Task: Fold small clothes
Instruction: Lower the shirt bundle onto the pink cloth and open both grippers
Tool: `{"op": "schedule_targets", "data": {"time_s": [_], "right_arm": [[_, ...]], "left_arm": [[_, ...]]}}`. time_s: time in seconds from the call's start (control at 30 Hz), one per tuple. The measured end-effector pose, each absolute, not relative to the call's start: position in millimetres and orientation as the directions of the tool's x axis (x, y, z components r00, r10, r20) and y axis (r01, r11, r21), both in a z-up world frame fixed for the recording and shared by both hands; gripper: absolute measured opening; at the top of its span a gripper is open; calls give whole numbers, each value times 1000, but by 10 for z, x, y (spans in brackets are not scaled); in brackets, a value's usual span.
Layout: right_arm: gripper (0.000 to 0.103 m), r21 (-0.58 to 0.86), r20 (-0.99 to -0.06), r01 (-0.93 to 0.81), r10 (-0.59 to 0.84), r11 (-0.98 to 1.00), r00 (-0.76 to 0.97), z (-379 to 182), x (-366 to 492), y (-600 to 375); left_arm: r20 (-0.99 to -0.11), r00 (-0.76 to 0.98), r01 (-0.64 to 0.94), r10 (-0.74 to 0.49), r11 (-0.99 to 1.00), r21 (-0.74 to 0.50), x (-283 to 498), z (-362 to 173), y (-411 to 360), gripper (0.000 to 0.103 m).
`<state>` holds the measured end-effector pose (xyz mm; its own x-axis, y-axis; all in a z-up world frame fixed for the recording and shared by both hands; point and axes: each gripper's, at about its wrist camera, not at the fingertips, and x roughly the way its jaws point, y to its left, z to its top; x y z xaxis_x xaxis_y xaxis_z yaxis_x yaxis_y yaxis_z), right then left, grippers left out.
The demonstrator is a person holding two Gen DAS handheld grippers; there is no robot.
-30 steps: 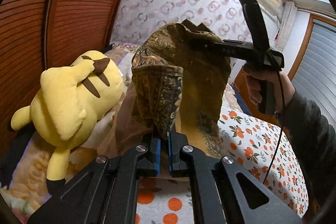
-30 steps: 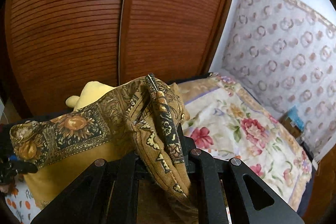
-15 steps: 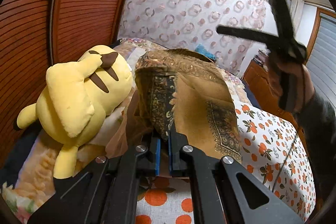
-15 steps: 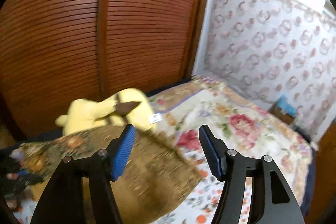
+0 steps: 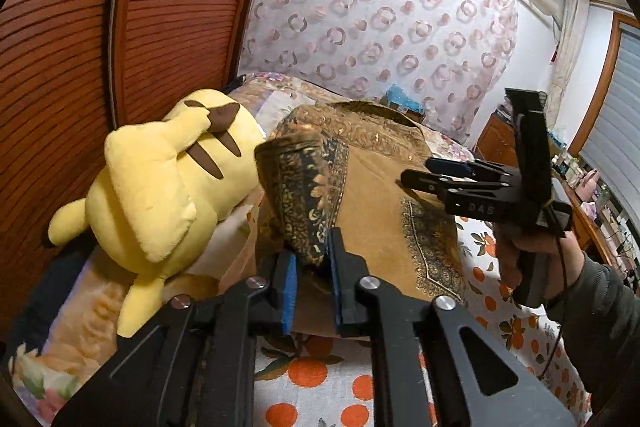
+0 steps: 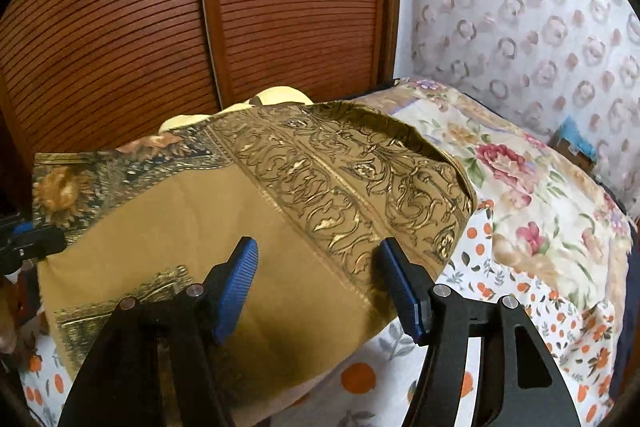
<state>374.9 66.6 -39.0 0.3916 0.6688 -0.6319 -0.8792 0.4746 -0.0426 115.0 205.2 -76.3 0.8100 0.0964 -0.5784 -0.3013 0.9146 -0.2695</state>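
A mustard-brown cloth (image 5: 372,195) with dark ornate borders lies spread on the orange-print bed sheet (image 5: 316,379). Its near left corner stands up in a fold between the blue pads (image 5: 289,291) of my left gripper (image 5: 312,283). Those jaws are opening, and the pads no longer pinch the fold. My right gripper (image 6: 316,247) is open and hovers just above the cloth (image 6: 192,215), near its patterned border, holding nothing. In the left wrist view the right gripper (image 5: 428,173) hangs over the cloth's far right side, held by a hand in a dark sleeve.
A yellow plush toy (image 5: 160,187) lies left of the cloth against the brown louvred wardrobe doors (image 5: 60,47). A floral quilt (image 6: 528,187) covers the bed beyond and to the right. A patterned curtain (image 6: 520,27) hangs behind. Cluttered furniture stands at the far right.
My right gripper let go of the cloth, opened wide and came down over it. The lifted cloth dropped and now lies flat on the bed. My left jaws have parted.
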Motion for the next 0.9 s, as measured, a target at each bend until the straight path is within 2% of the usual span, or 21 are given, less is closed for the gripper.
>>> {"op": "schedule_targets", "data": {"time_s": [0.03,0.1,0.17,0.23,0.27,0.43,0.67,0.9], "right_arm": [[65,-36,-629,-880,673,474,388,-357,3721,650],[65,-27,-619,-888,690,458,375,-321,3580,596],[65,-29,-613,-895,700,445,368,-384,3345,481],[65,-18,-612,-904,711,426,348,-391,3201,378],[65,-15,-613,-910,715,415,336,-394,3114,370],[65,9,-632,-916,712,402,306,-496,2829,322],[65,-14,-654,-894,673,447,346,-727,2774,363],[65,11,-645,-869,668,495,372,-653,2654,270]], "left_arm": [[-572,814,-302,103,916,-265,1132,-746,2052,32],[-546,830,-302,117,917,-262,1073,-693,2061,46],[-532,837,-304,130,918,-254,1043,-652,2089,52],[-527,839,-305,135,919,-250,1043,-635,2106,75],[-522,842,-307,138,918,-252,1039,-633,2121,79],[-529,836,-308,146,923,-231,1042,-629,2107,88],[-532,824,-335,197,925,-177,964,-574,2039,89],[-531,825,-320,191,933,-162,839,-542,1968,89]]}}
